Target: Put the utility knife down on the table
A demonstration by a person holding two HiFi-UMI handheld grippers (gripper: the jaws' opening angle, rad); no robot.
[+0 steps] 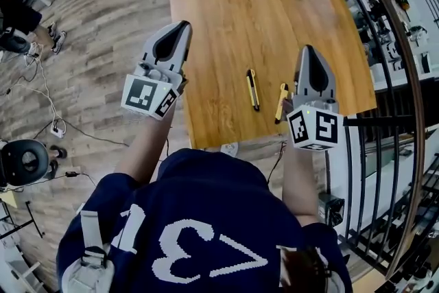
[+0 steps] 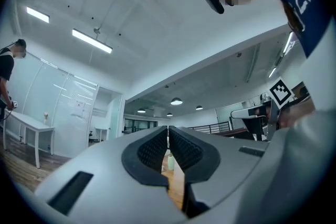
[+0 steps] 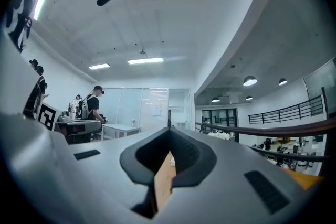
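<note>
Knife [image 1: 282, 101] lies on the desk [image 1: 226, 24] beside a second knife [image 1: 252, 89]; placing looks done. Left gripper [image 1: 183, 25] and right gripper [image 1: 309, 49] hover clear above the desk; fingers clenched, empty.

Utility knife [image 1: 253, 89] on table [image 1: 219, 31]

Our head camera sits above the person and looks steeply down past the dark blue shirt [image 1: 206, 216] onto the wooden worktop [image 1: 226, 24] far below. The left tongs [image 1: 184, 25] and right tongs [image 1: 309, 49] stand much nearer the lens.

The left gripper view rides close behind the left tongs [image 2: 168, 129] and faces roughly level, tipped a little upward. We get mostly ceiling [image 2: 157, 18] there, plus a sliver of worktop [image 2: 176, 189] low in the frame.

The right gripper view sits likewise behind the right tongs [image 3: 169, 129], again with a sliver of worktop [image 3: 163, 181].

All three views share the worktop. Each gripper view also catches the other's marker cube at its edge, the right cube [image 2: 281, 92] and the left cube [image 3: 47, 115].
</note>
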